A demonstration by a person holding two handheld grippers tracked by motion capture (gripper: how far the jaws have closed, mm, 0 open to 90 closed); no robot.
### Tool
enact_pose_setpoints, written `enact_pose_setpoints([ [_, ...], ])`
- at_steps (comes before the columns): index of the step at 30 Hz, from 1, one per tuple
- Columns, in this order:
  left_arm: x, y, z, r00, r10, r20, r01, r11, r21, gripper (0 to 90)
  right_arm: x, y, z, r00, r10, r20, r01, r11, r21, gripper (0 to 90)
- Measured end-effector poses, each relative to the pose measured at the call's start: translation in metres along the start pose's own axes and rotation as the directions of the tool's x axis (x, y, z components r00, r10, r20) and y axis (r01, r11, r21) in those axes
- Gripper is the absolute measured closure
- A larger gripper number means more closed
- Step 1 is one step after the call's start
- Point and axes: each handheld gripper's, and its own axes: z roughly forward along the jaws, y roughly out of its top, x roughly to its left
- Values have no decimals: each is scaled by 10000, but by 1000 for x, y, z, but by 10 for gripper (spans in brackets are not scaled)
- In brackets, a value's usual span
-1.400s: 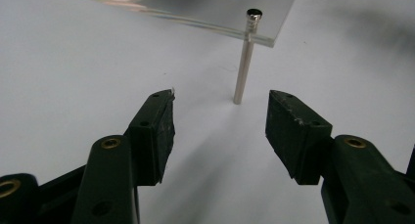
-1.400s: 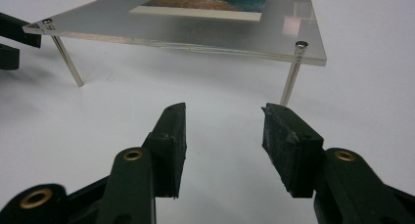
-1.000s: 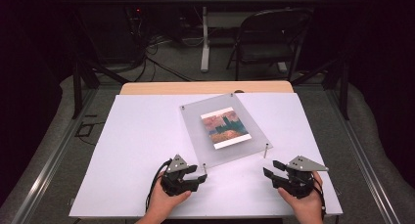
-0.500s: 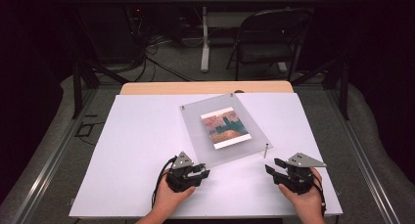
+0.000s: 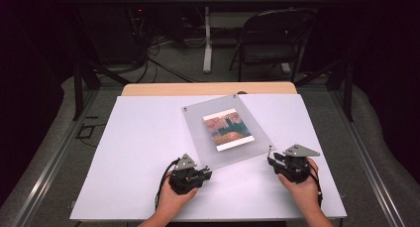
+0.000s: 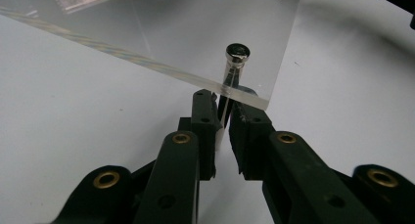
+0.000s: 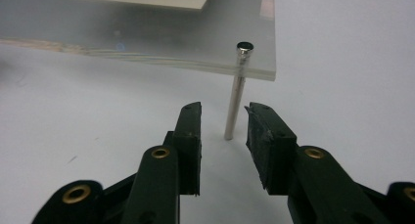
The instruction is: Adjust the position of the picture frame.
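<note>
A clear acrylic picture frame with a colourful print lies raised on thin metal posts on the white table. My left gripper is at the frame's near-left corner. In the left gripper view, my left gripper has just been closing, and its pads now press on that corner's post under the panel. My right gripper is at the near-right corner. In the right gripper view, my right gripper has been closing too, but its jaws stand apart with the post just ahead, untouched.
A wooden table edge runs behind the white sheet. A black folding chair and floor cables lie beyond. White surface stretches to the left of the frame and to its right.
The left gripper's jaws have narrowed onto the near-left corner post. The right gripper has edged toward the near-right corner and its jaws have drawn closer together.
</note>
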Motion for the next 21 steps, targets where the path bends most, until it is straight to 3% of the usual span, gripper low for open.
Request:
enact_pose_setpoints([
  [6, 1, 0, 1, 10000, -30, -9, 30, 10000, 35, 824, -6, 3, 16, 9998, 177, -101, -174, 9995, 266, 683],
  [17, 1, 0, 1, 10000, 8, 37, -8, 10000, 18, 832, -10, 5, 29, 9973, 477, -555, -466, 9987, 204, 762],
  [21, 2, -1, 1, 9999, 11, 131, -11, 10000, -22, 835, -7, 5, 30, 9984, 405, -405, -397, 9990, 217, 799],
])
